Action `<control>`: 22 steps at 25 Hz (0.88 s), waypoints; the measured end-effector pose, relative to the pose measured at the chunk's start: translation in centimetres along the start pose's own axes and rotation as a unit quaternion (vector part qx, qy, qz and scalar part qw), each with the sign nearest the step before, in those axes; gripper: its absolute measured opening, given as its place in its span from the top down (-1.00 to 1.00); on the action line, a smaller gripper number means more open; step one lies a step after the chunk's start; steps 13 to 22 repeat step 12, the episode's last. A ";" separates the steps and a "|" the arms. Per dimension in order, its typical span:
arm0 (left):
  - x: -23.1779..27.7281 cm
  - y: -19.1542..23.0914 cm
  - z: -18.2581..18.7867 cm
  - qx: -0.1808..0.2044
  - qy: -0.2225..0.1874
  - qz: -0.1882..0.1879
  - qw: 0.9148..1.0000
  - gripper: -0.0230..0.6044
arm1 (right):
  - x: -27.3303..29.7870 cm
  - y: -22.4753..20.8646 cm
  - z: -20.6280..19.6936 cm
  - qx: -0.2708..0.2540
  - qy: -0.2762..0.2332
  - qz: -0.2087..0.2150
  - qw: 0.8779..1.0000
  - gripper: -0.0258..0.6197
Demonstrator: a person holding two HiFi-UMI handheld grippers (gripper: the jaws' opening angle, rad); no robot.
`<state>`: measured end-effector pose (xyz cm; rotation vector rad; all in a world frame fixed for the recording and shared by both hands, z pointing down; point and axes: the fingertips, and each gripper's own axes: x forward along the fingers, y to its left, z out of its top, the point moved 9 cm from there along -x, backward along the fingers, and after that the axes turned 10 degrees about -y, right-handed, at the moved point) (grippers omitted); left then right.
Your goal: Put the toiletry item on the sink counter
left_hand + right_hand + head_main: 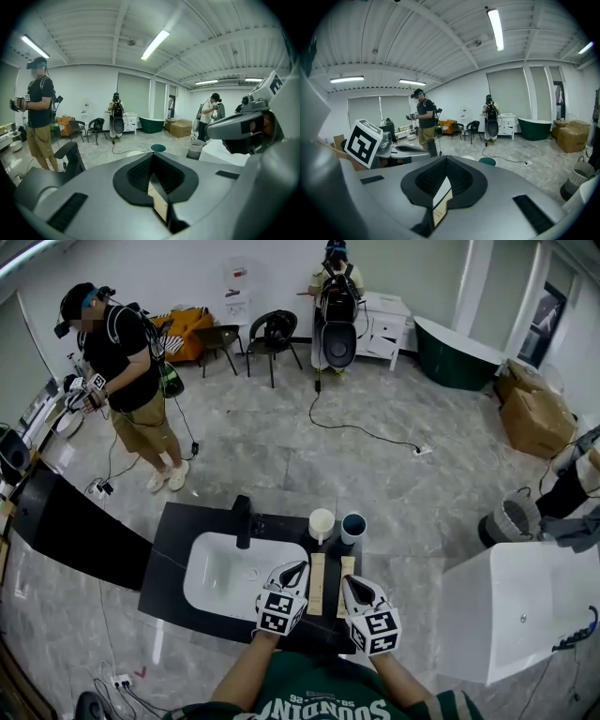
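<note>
Big open room, tiled floor, with a black sink counter (173,549) right below. Left gripper (297,566) and right gripper (350,580) both have jaws pressed together on nothing and sit low over the front edge. My read is they're parked, since there's nothing left to carry. Two flat tan boxes lie on the counter between the tips: left box (317,587) just beside the left gripper, right box (346,568) at the right gripper's tip. Toiletry item looks placed. Beyond: white cup (322,523), dark cup (353,525), and the basin (220,577) further left.

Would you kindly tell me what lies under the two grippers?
Two beige boxes lie on the black counter; the left gripper and right gripper cover their near ends.
</note>
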<state>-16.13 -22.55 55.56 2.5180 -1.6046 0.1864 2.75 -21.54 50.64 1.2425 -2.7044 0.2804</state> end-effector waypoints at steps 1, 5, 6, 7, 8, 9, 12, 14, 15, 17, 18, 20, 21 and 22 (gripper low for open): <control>0.1 0.0 -0.1 -0.001 0.002 -0.001 1.000 0.89 | 0.1 -0.1 -0.1 0.000 0.001 0.000 1.000 0.80; 0.4 0.1 -0.8 -0.005 0.007 -0.013 1.000 0.89 | 0.3 -0.7 -0.4 0.004 0.003 -0.005 1.000 0.80; 0.5 0.1 -1.0 -0.005 0.008 -0.015 1.000 0.89 | 0.3 -0.8 -0.5 0.003 0.004 -0.006 1.000 0.80; 0.5 0.2 -1.1 -0.006 0.010 -0.016 1.000 0.89 | 0.4 -0.8 -0.5 0.003 0.004 -0.006 1.000 0.80; 0.6 0.2 -1.2 -0.008 0.011 -0.016 1.000 0.89 | 0.5 -0.9 -0.5 0.003 0.004 -0.007 1.000 0.80; 0.7 0.2 -1.3 -0.009 0.013 -0.017 1.000 0.90 | 0.5 -1.0 -0.5 0.004 0.004 -0.008 1.000 0.80; 0.9 0.2 -1.5 -0.013 0.018 -0.019 1.000 0.89 | 0.6 -1.2 -0.4 0.005 0.004 -0.010 1.000 0.80; 0.9 0.2 -1.5 -0.013 0.018 -0.019 1.000 0.89 | 0.6 -1.2 -0.4 0.005 0.004 -0.010 1.000 0.80; 0.9 0.2 -1.5 -0.013 0.018 -0.019 1.000 0.89 | 0.6 -1.2 -0.4 0.005 0.004 -0.010 1.000 0.80; 0.9 0.2 -1.5 -0.013 0.018 -0.019 1.000 0.89 | 0.6 -1.2 -0.4 0.005 0.004 -0.010 1.000 0.80; 0.9 0.2 -1.5 -0.013 0.018 -0.019 1.000 0.89 | 0.6 -1.2 -0.4 0.005 0.004 -0.010 1.000 0.80; 0.9 0.2 -1.5 -0.013 0.018 -0.019 1.000 0.89 | 0.6 -1.2 -0.4 0.005 0.004 -0.010 1.000 0.80; 0.9 0.2 -1.5 -0.013 0.018 -0.019 1.000 0.89 | 0.6 -1.2 -0.4 0.005 0.004 -0.010 1.000 0.80; 0.9 0.2 -1.5 -0.013 0.018 -0.019 1.000 0.89 | 0.6 -1.2 -0.4 0.005 0.004 -0.010 1.000 0.80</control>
